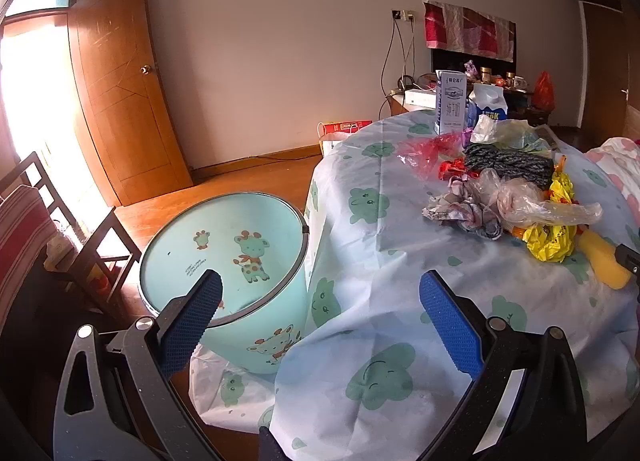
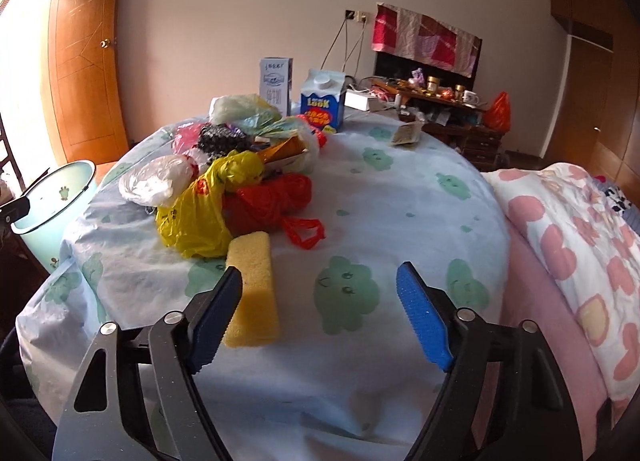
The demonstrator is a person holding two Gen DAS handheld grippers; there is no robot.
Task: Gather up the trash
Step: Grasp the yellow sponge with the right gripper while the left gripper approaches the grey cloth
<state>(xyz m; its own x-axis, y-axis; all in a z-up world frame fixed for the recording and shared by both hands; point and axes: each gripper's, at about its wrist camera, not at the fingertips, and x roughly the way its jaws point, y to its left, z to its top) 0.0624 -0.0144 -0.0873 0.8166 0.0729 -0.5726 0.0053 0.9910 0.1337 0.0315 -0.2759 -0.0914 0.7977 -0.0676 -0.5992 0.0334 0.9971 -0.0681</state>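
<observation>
A pile of trash lies on the round table point(image 2: 400, 197) with its pale blue cloth: a yellow plastic bag point(image 2: 200, 209), a red bag point(image 2: 272, 197), a clear bag point(image 2: 156, 179) and crumpled wrappers point(image 1: 460, 209). A yellow sponge point(image 2: 252, 289) lies nearest. My right gripper point(image 2: 320, 275) is open and empty, low over the table, its left finger beside the sponge. My left gripper point(image 1: 320, 281) is open and empty at the table's left edge, above a mint green bin point(image 1: 224, 261) on the floor. The bin also shows in the right wrist view point(image 2: 56, 197).
Two cartons point(image 2: 324, 101) point(image 2: 276, 83) stand at the table's far side. A bed with pink-patterned quilt point(image 2: 572, 237) is on the right. A wooden door point(image 1: 120, 81) and dark chairs point(image 1: 60, 229) are on the left. A cluttered sideboard point(image 2: 448, 101) stands at the back wall.
</observation>
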